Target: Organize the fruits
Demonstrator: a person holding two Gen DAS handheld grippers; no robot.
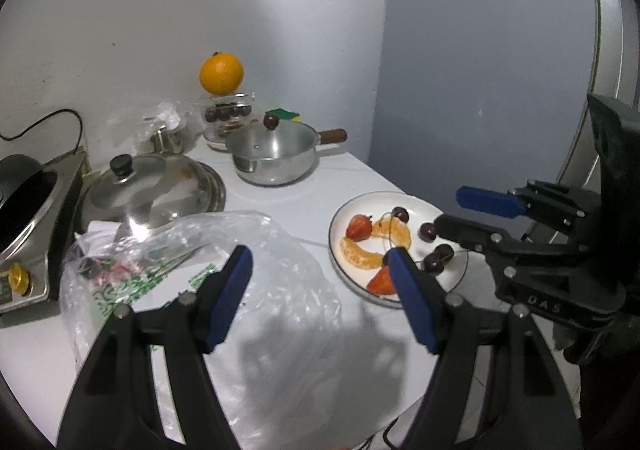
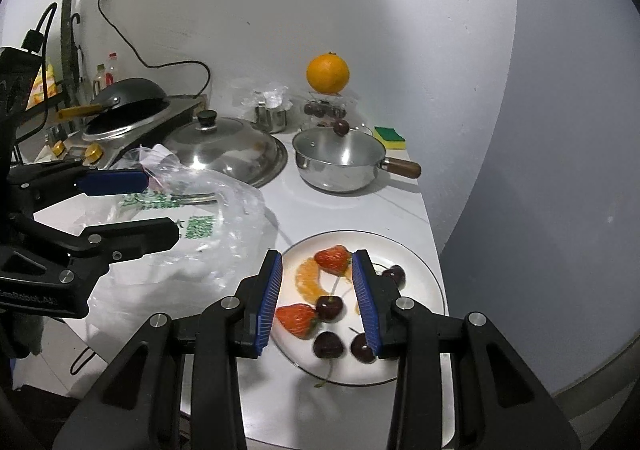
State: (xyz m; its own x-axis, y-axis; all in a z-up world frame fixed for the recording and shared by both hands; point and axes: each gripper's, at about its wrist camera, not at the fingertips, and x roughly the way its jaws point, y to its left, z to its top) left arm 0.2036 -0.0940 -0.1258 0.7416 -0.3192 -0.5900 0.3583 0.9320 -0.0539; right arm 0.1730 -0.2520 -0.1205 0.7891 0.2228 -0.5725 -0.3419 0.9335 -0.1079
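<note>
Two tongs over a plate of fruit

The right tongs (image 2: 318, 298) hang wide apart over the white plate (image 2: 420, 270), holding nothing. On the plate lie strawberries (image 2: 332, 259), orange slices (image 2: 306, 282) and dark cherries (image 2: 329, 308). The left tongs (image 1: 320, 290) are wide too, over a clear plastic bag (image 1: 280, 290) on the white tabletop (image 1: 288, 206). A big orange (image 2: 328, 74) sits near the wall behind a silver pot (image 2: 340, 162).

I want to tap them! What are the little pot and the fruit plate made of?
The pot looks like shiny steel: silvery and mirror-like, with a brown, probably wooden handle. The plate looks like glazed white ceramic, smooth and glossy with a thin dark rim line.
</note>
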